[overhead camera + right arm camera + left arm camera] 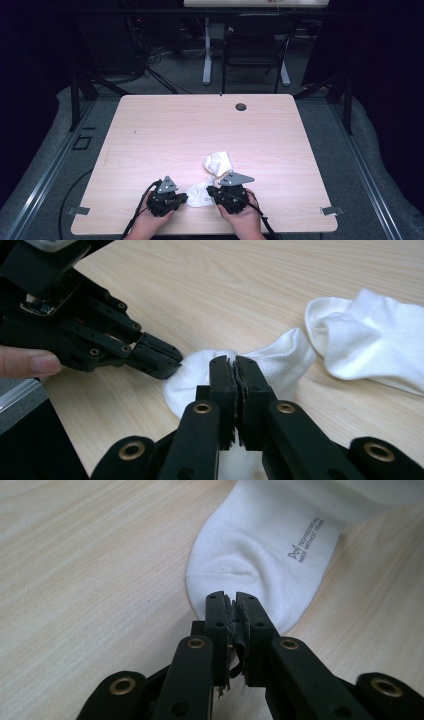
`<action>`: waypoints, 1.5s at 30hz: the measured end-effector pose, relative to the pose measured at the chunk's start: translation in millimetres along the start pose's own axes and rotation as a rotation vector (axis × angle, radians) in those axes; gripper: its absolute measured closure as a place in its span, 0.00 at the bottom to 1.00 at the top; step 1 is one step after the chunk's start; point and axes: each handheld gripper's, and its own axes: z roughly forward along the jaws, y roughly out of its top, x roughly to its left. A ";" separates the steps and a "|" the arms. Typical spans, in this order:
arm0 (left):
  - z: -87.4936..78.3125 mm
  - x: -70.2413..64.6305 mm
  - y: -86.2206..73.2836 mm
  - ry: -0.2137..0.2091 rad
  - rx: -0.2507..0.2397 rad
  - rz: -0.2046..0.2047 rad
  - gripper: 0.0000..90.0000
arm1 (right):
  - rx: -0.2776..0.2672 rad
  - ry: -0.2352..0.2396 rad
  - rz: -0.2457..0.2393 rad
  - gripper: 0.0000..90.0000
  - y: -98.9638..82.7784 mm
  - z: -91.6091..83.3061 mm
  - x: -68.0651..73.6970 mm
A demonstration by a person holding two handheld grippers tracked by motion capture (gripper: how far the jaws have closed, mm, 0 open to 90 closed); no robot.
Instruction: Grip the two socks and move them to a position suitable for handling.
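Note:
A white sock [199, 196] lies near the table's front edge, its toe end printed with small grey lettering [305, 540]. My left gripper [182, 198] is shut on that sock's [260, 545] rounded toe edge, as the left gripper view [232, 597] shows. My right gripper [210, 191] is shut on the same sock from the other side, its jaws [235, 360] pressed together with white fabric [285, 357] around them. The left gripper [172, 365] faces it closely. A second white sock [219, 162] lies crumpled just beyond [370, 345].
The light wooden table [200, 125] has a round cable hole [241, 106] near its far edge. Beyond it stand a black chair [252, 45] and a white desk leg [206, 50]. Cables trail from both grippers over the front edge.

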 end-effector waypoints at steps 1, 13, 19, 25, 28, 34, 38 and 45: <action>-2.3 -2.5 -0.5 0.001 0.019 0.006 0.94 | -0.005 -0.001 0.006 0.97 -1.7 -6.3 -2.6; -10.9 -5.8 -3.8 0.004 0.070 0.036 0.94 | 0.017 -0.023 0.011 0.97 -16.5 -35.5 -14.6; -13.4 -4.5 -6.8 0.002 0.066 0.039 0.94 | 0.049 -0.040 0.009 0.97 -28.4 -34.6 -24.0; -13.0 -3.9 -7.7 0.001 0.055 0.026 0.94 | 0.080 -0.051 -0.014 0.96 -34.4 -33.0 -25.4; -13.1 -3.6 -7.9 -0.001 0.054 0.025 0.94 | 0.097 -0.064 -0.012 0.96 -36.8 -32.1 -26.3; -12.9 -2.5 -7.7 -0.004 0.053 0.021 0.94 | 0.129 -0.070 0.037 0.91 -41.6 -34.6 -32.8; -12.1 -0.6 -7.0 -0.004 0.049 0.020 0.94 | 0.099 -0.102 0.047 0.88 -41.0 -40.5 -34.7; -11.3 0.0 -6.0 -0.004 0.049 0.030 0.94 | 0.067 -0.057 0.024 0.90 -39.1 -35.4 -34.0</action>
